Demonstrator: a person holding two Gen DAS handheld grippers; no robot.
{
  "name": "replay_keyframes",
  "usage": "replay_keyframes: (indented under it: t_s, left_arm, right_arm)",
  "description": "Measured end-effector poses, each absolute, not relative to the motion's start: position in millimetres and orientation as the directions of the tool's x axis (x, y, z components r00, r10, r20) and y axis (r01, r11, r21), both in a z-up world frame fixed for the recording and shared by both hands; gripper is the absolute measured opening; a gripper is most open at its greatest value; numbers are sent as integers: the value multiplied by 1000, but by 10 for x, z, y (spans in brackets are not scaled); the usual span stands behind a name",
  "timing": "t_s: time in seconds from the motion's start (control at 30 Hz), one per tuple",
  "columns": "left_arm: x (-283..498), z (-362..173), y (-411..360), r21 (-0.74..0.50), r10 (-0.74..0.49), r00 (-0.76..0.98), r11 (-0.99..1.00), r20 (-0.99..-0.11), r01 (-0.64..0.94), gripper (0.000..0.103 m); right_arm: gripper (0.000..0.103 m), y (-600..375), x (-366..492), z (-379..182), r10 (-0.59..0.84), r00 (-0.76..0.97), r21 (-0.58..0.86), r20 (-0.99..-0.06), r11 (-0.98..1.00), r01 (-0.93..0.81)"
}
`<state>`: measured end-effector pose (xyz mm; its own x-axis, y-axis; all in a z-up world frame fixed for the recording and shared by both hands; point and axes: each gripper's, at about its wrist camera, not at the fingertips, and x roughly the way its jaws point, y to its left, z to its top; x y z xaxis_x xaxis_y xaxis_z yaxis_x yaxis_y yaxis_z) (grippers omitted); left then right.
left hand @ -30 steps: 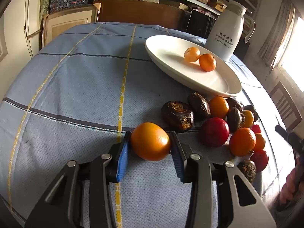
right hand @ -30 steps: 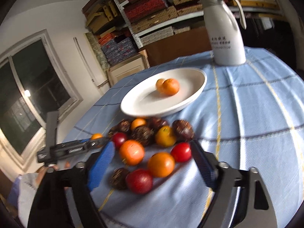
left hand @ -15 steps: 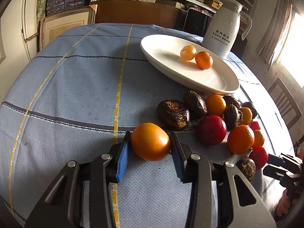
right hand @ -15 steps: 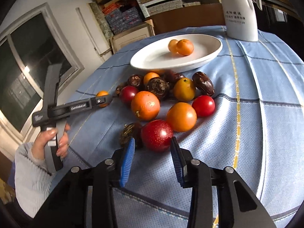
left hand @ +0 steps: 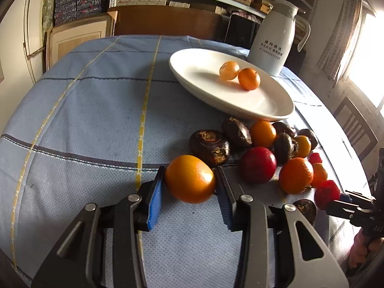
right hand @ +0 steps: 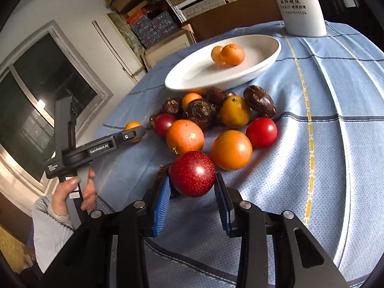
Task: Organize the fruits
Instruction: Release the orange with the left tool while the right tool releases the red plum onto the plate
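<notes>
Now the left gripper (left hand: 189,180) is holding an orange (left hand: 190,179) between its blue pads, just above the desk (left hand: 79,110). Meanwhile the right gripper (right hand: 192,187) is closing narrowly around a red fruit (right hand: 192,173) beside the fruit pile (right hand: 216,117), near the white plate (right hand: 192,79) carrying two small oranges (right hand: 232,51).

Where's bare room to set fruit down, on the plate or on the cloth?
The white plate is bare at its near end, below the two oranges. The blue tablecloth lies bare left of the yellow stripe. It is crowded in the fruit pile between the plate and the grippers.
</notes>
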<state>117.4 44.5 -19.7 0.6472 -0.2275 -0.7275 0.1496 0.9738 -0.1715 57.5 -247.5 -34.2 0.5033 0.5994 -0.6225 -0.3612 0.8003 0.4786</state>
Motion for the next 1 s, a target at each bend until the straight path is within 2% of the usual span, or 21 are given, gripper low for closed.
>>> replay_keyframes:
  t_s: [0.27, 0.53, 0.67, 0.93, 0.97, 1.0]
  left_arm:
    - [1140, 67, 311, -196, -286, 680, 958, -675, 208, 40]
    - [1667, 432, -2, -165, -299, 703, 953, -646, 254, 40]
    - [2014, 344, -96, -180, -300, 685, 953, -664, 243, 40]
    - [2323, 92, -254, -135, -273, 658, 958, -702, 253, 40]
    - [2342, 93, -258, -143, -280, 659, 956, -698, 254, 41]
    - [2354, 97, -259, -151, -288, 659, 954, -695, 257, 49]
  right_arm:
    - [37, -2611, 605, -214, 612, 545, 498, -574, 789, -361]
    - [37, -2670, 1133, 228, 560, 624, 447, -545, 824, -349]
    - [37, -2643, 1531, 275, 529, 645, 419, -552, 845, -333]
    - [40, -2469, 2045, 45, 487, 631, 370, -604, 872, -319]
    - [40, -2450, 2062, 21, 488, 627, 368, -607, 872, -323]
    - [41, -2442, 2056, 8, 490, 630, 370, -602, 871, -324]
